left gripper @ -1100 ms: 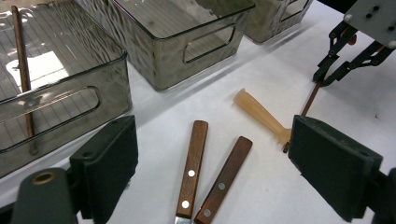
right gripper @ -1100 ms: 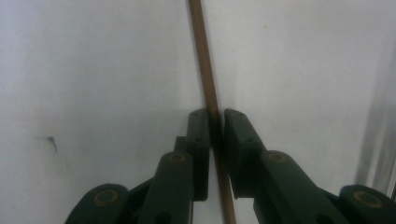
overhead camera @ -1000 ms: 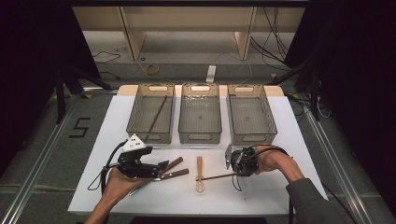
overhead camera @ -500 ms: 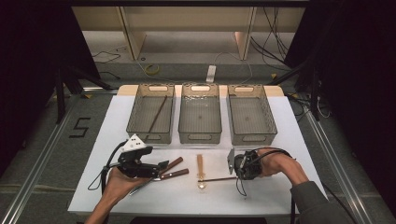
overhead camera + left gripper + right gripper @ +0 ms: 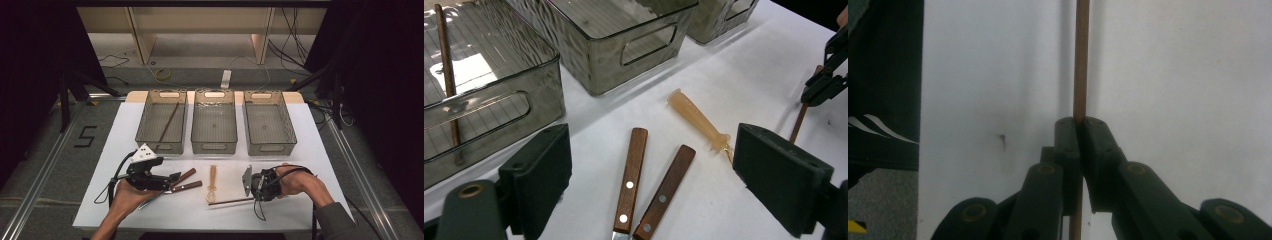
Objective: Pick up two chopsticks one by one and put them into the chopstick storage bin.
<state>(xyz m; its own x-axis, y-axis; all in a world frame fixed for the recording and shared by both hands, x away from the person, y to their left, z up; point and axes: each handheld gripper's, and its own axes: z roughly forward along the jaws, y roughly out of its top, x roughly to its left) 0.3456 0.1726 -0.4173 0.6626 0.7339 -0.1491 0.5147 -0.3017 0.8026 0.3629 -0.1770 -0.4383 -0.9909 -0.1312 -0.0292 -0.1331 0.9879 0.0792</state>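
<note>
Near the front edge of the table, right of centre, the right gripper (image 5: 253,191) is clamped tight on a thin brown chopstick (image 5: 231,201), pinched at its right end; the rest of the stick runs left, low over the white surface. Likely step: lift it and carry it to the left bin (image 5: 161,121) at the back edge, where a matching chopstick (image 5: 169,121) already lies. To do it well, keep the stick level, clear the bin wall, release low inside. The grip is at one end, so it may swing. Left gripper (image 5: 651,185) rests wide open near the front-left, holding nothing, over two wooden-handled knives (image 5: 644,185). An amber plastic utensil (image 5: 212,181) lies between the hands.
</note>
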